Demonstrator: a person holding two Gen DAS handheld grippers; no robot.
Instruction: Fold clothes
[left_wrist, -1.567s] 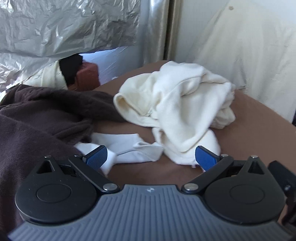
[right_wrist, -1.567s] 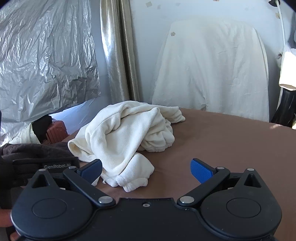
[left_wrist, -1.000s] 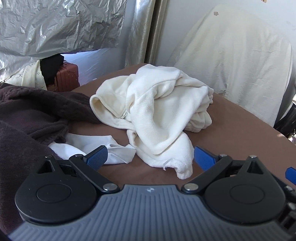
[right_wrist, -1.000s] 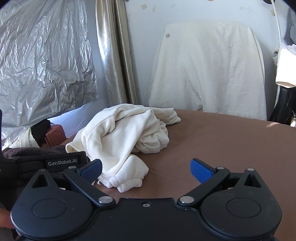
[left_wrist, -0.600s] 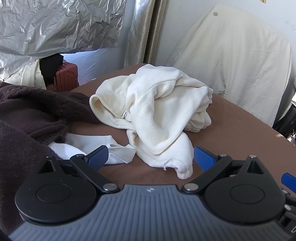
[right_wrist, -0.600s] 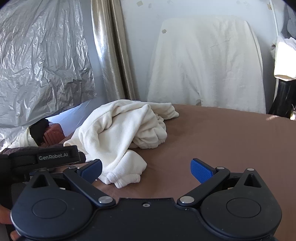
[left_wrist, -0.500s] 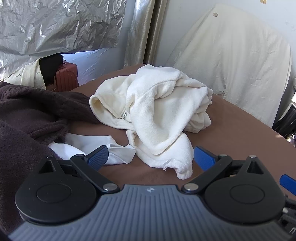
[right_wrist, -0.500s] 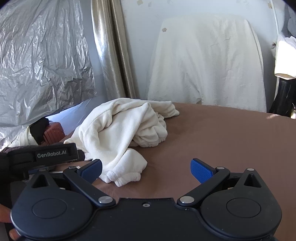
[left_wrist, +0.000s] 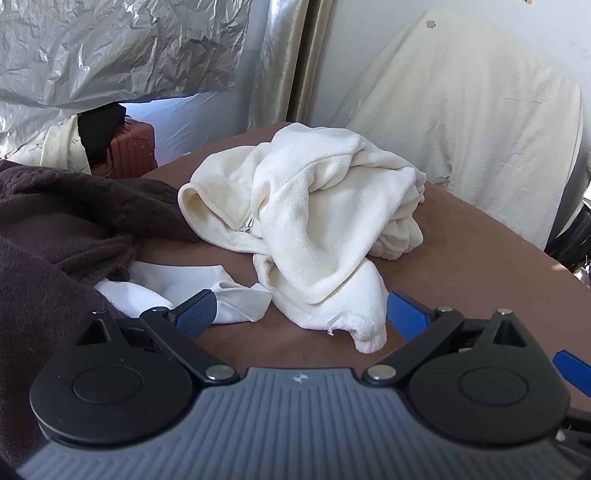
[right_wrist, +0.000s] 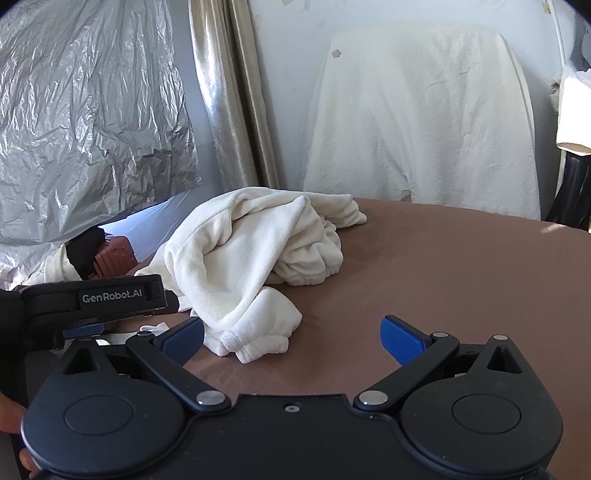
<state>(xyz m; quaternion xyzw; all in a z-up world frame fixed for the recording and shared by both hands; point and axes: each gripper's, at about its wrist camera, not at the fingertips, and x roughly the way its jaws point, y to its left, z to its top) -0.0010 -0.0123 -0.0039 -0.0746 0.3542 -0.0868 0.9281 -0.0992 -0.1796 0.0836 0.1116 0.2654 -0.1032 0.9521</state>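
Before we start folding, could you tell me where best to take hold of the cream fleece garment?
Probably the cuffed sleeve end of the cream fleece garment: it sticks out from the crumpled heap, flat on the brown table, nearest both open grippers. Come in low from the near side.

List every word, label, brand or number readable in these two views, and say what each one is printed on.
"GenRobot.AI": white lettering on a black label on the side of the left gripper, seen from the right wrist view.

A small pale logo mark on the ribbed grey housing in the left wrist view is a symbol, not readable text.

No text shows on the cream garment, the dark brown garment or the suitcase.
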